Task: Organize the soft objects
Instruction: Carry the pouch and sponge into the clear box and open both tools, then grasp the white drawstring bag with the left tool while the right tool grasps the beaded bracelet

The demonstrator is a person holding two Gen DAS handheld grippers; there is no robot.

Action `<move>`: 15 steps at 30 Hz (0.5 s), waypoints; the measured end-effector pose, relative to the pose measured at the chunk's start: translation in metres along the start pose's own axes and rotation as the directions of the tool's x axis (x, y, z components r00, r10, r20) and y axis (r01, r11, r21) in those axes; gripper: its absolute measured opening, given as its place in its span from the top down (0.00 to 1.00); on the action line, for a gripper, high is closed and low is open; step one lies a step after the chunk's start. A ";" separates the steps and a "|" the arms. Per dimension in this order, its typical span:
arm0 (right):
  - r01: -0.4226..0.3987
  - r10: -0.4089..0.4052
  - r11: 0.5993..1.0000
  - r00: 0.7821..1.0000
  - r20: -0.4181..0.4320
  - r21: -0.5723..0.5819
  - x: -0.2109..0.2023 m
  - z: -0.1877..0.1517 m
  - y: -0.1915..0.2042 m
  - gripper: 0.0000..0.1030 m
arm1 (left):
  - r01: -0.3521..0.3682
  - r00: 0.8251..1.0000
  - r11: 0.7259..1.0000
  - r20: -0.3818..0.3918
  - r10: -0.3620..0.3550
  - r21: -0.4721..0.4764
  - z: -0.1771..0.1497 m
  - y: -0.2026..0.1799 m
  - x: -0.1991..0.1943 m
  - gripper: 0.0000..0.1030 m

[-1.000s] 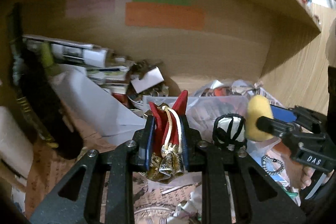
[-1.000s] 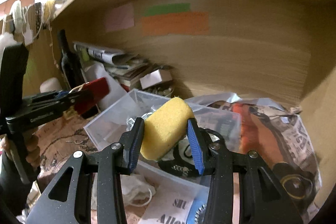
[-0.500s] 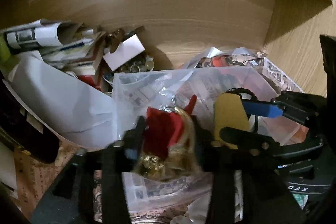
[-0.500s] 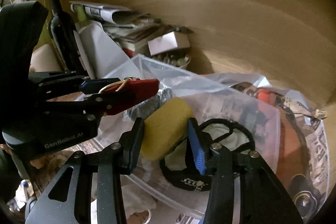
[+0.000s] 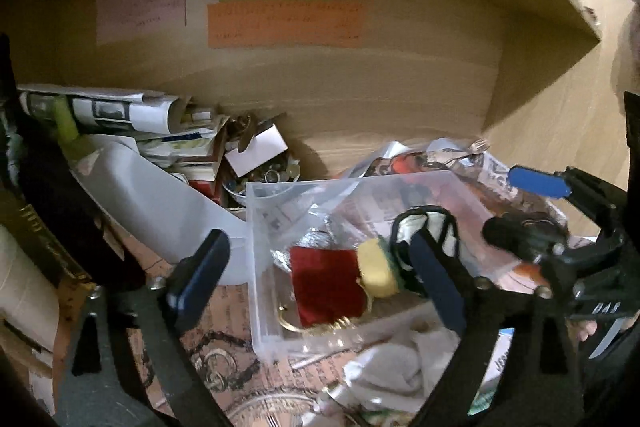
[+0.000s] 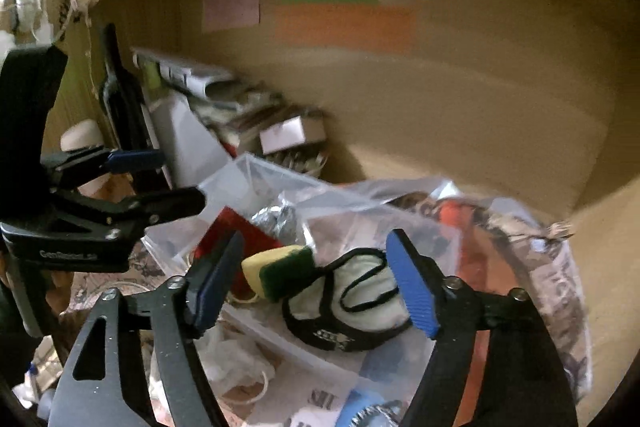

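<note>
Drop step done: both grippers, left [image 5: 320, 275] and right [image 6: 312, 283], released; pouch [image 5: 326, 283] and sponge [image 6: 280, 269] lie in the bin [image 5: 256, 267]. Next: withdraw, seek another soft item.

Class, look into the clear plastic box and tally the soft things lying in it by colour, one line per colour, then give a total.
Red: 1, the pouch
Yellow with a green face: 1, the sponge
White with black trim: 1, the mask
Total: 3, all inside the box

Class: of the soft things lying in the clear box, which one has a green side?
The yellow sponge: one face is dark green. The red pouch and white mask have none.
</note>
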State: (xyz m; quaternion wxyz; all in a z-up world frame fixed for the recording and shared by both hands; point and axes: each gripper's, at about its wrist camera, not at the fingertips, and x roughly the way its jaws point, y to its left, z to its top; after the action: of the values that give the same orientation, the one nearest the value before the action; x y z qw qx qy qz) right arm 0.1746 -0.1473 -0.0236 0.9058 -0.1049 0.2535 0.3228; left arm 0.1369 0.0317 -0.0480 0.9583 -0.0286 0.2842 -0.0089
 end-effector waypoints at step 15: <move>0.108 -0.099 0.982 0.993 -0.060 0.156 -0.038 -0.069 -0.035 0.24 | 0.087 0.993 0.994 -0.084 -0.081 0.067 -0.051 -0.056 -0.006 0.00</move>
State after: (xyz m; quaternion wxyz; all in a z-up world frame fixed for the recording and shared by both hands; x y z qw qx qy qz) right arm 0.1450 -0.2189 -0.0614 0.9200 -0.0536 0.2961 0.2512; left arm 0.1037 -0.0267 -0.0838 0.9452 -0.0062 0.3207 -0.0606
